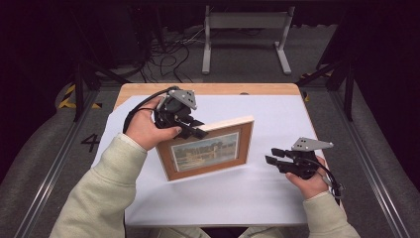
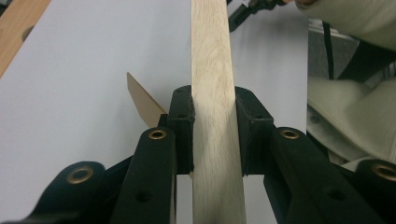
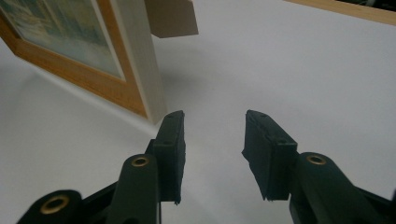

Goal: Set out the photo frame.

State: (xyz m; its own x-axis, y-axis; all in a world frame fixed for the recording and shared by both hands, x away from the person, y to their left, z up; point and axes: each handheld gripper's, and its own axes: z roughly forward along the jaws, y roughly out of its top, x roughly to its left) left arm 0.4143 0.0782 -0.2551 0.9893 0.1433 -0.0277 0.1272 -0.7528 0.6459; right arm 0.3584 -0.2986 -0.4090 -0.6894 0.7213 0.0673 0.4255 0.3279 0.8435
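A wooden picture frame (image 1: pixel 208 148) with a landscape print stands upright on the white table surface (image 1: pixel 277 193). My left gripper (image 1: pixel 190 130) is shut on its top edge near the left corner. In the left gripper view the pale wood edge (image 2: pixel 212 93) runs between both pads (image 2: pixel 183 121), and the frame's brown back stand (image 2: pixel 142 100) sticks out to the left. My right gripper (image 1: pixel 275 156) hovers open just right of the frame, apart from it. Its view shows the frame's corner (image 3: pixel 140 88) ahead on the left and the back stand (image 3: pixel 170 18) above.
The white sheet covers a wooden tabletop (image 1: pixel 208 89) whose bare strip shows at the far edge. A grey metal stand (image 1: pixel 245 34) sits on the floor beyond the table. Metal rails (image 1: pixel 49 168) run along both sides.
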